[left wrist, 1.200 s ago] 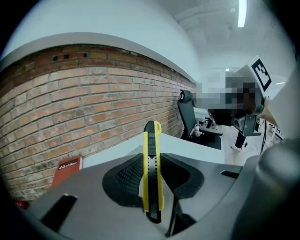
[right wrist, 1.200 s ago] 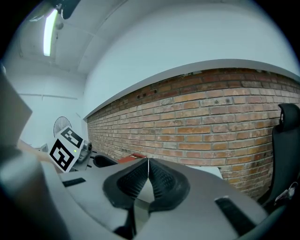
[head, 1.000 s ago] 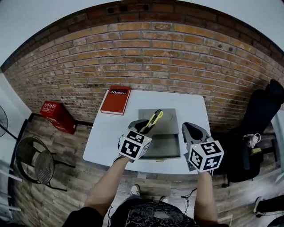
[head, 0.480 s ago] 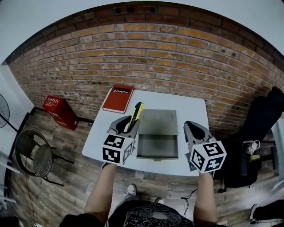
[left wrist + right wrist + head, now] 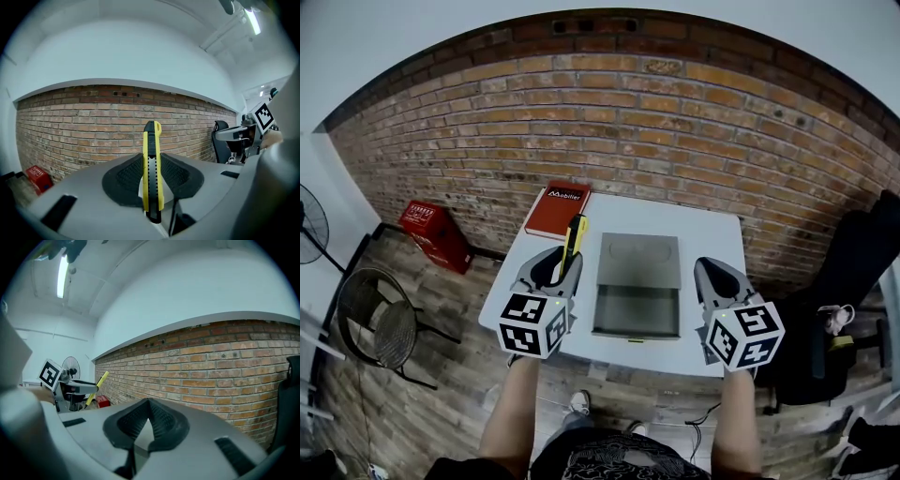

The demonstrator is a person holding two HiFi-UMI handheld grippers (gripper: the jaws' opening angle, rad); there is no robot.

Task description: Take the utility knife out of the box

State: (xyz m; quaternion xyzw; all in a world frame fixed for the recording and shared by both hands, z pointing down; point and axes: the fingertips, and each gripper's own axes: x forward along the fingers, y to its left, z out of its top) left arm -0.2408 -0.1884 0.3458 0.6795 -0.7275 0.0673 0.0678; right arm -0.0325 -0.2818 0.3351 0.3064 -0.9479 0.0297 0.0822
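Note:
The yellow and black utility knife [image 5: 575, 238] stands up from my left gripper [image 5: 560, 264], which is shut on it over the white table [image 5: 712, 234], left of the box. In the left gripper view both pads clamp the knife [image 5: 152, 164] upright against the brick wall. The grey open box [image 5: 637, 281] lies in the table's middle, and its inside looks bare. To the box's right, my right gripper [image 5: 712, 272] is shut with nothing in it; its pads [image 5: 159, 420] meet at the tip. From the right gripper view, the knife [image 5: 96, 389] shows far left.
A red book [image 5: 558, 208] lies at the table's far left corner, just beyond the knife. On the wooden floor sit a red crate [image 5: 436, 234], a wire chair [image 5: 380, 337] and a fan [image 5: 309, 230] at left. A black bag [image 5: 862, 272] is at right. A brick wall stands behind.
My left gripper carried the knife up and leftward, from over the box to the table's left side. The right gripper rose slightly.

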